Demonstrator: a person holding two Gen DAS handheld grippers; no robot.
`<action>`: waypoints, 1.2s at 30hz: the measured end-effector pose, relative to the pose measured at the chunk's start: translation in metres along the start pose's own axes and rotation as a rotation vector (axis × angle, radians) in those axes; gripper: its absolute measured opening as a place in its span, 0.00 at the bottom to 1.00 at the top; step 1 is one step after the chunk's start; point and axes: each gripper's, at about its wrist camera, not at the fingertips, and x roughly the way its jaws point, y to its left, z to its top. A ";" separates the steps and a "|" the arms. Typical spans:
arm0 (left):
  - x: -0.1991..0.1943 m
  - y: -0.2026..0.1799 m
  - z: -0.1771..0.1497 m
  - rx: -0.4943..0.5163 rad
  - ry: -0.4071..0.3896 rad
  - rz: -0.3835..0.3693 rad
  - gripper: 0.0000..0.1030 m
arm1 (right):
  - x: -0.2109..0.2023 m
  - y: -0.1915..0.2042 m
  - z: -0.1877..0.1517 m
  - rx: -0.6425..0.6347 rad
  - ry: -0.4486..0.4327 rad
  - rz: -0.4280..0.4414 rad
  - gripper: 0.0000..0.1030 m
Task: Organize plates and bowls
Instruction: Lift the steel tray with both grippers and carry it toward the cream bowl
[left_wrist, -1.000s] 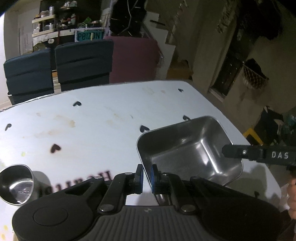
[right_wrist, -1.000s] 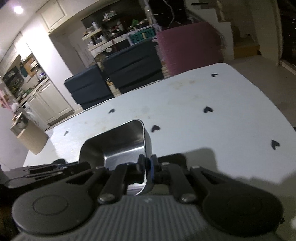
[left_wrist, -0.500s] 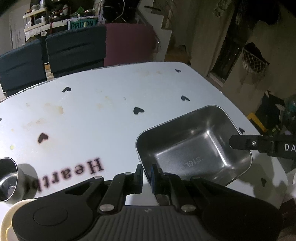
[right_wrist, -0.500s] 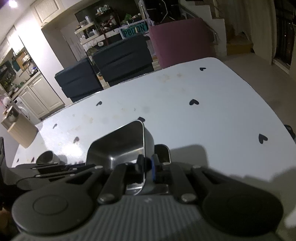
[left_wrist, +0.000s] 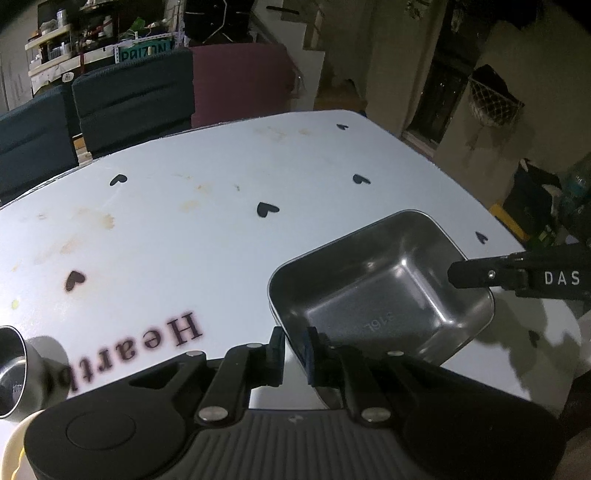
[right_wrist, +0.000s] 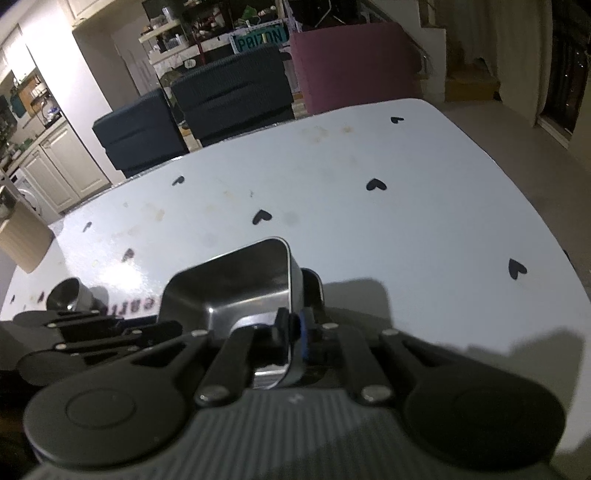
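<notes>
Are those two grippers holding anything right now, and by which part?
The right gripper pinches the rectangular steel dish by its side rim. The left gripper straddles the opposite rim with its jaws opening, so its grip is letting go.

I see a white table (left_wrist: 229, 236) printed with black hearts; a rectangular steel bowl (left_wrist: 384, 291) and small round steel cup (right_wrist: 68, 297) sit on it.
</notes>
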 end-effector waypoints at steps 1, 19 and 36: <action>0.001 0.000 -0.001 0.002 0.008 0.001 0.15 | 0.003 0.000 0.000 -0.002 0.006 -0.004 0.06; 0.010 -0.004 -0.005 0.043 0.057 -0.003 0.21 | 0.037 0.005 0.000 -0.049 0.114 -0.060 0.05; 0.016 0.011 0.005 0.007 0.043 0.007 0.30 | 0.059 -0.009 0.006 -0.034 0.131 -0.018 0.07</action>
